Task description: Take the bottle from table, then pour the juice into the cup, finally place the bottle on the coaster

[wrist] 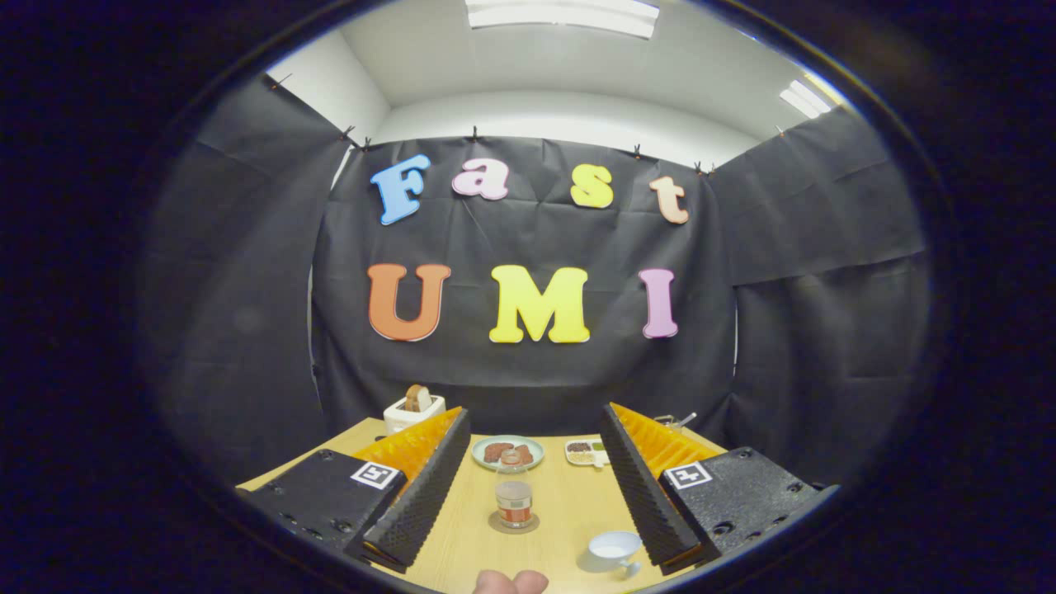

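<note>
A small clear bottle (513, 495) with reddish juice and a red label stands upright on a round coaster (513, 523) on the wooden table (462, 536). It shows between my two fingers, touched by neither. A white cup (615, 549) sits on the table to the bottle's right, close to the inner side of my right finger (639, 478). My gripper (533, 414) is open wide, with nothing held between the fingers.
Beyond the bottle lie a pale green plate (487, 462) with brown food and a small white tray (584, 452) of snacks. A white toaster (412, 410) with bread stands at the far left. A fingertip of a hand (510, 582) shows at the near table edge.
</note>
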